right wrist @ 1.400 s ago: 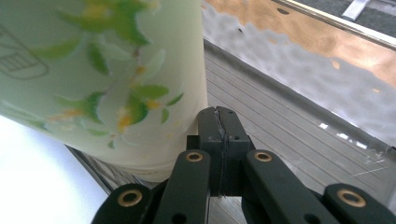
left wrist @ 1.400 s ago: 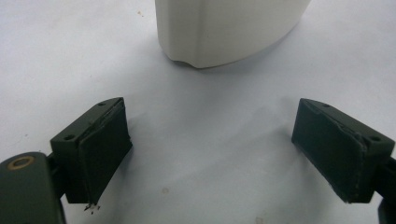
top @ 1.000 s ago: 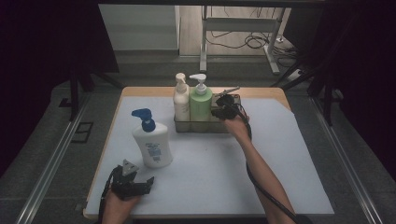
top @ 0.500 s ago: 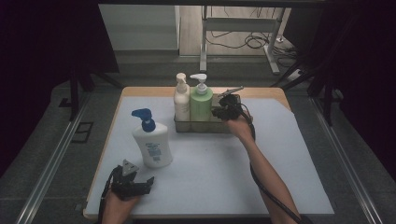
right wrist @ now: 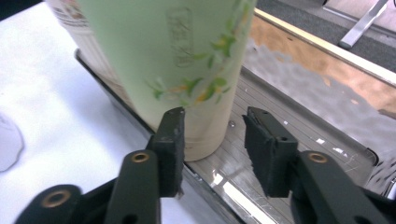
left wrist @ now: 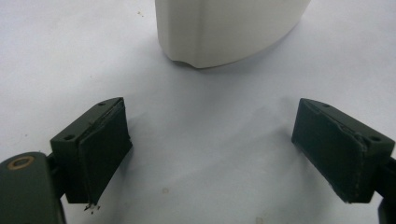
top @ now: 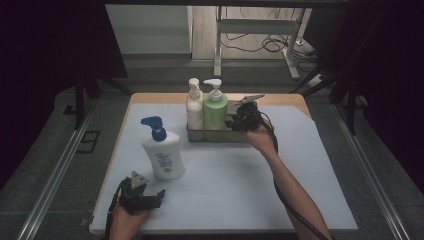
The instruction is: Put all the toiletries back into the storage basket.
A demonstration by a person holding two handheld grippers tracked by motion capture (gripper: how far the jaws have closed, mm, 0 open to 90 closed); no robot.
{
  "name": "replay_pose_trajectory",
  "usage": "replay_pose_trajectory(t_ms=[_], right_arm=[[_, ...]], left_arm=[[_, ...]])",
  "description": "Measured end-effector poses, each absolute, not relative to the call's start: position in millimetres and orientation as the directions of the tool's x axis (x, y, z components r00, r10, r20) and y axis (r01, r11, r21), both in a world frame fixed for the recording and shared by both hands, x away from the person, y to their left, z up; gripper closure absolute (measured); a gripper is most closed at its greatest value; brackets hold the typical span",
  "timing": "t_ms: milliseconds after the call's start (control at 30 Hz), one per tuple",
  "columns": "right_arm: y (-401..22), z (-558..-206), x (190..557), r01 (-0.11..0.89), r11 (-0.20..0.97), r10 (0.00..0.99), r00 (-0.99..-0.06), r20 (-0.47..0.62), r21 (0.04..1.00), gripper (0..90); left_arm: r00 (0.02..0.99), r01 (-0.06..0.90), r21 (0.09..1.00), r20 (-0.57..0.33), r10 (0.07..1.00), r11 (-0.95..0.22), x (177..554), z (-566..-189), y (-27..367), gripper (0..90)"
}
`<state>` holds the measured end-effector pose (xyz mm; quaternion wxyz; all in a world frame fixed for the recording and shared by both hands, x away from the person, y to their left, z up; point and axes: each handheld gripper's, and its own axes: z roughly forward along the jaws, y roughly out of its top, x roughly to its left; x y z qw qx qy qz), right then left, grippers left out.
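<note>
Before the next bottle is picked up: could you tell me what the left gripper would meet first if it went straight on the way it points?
Most likely the white bottle with the blue pump: its base stands ahead of the open left gripper, with bare white mat between.

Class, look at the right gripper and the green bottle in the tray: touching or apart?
Apart. The right gripper view shows the right gripper just opened, bare tray between its pads, green bottle beyond.

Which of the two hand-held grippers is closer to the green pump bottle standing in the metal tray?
The right. The right hand-held gripper sits just beside the green pump bottle at the metal tray, its jaws just opened, gripping nothing. The left hand-held gripper lies at the table's near edge, by the white bottle.
</note>
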<state>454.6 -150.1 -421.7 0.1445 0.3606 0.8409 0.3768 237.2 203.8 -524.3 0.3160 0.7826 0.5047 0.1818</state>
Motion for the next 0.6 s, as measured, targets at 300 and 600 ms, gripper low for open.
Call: replay_pose_trajectory(t_ms=[300,600], right_arm=[[-157,-414,439,0.469,0.477,0.693,-0.721,0.01,0.743,39.4],[-162,-408,421,0.432,0.507,0.67,-0.742,-0.026,0.746,26.2]], left_arm=[[0.424,0.675,0.678,-0.032,0.905,-0.292,237,-524,204,10.8],[0.423,0.674,0.678,-0.032,0.905,-0.292,237,-524,204,10.8]])
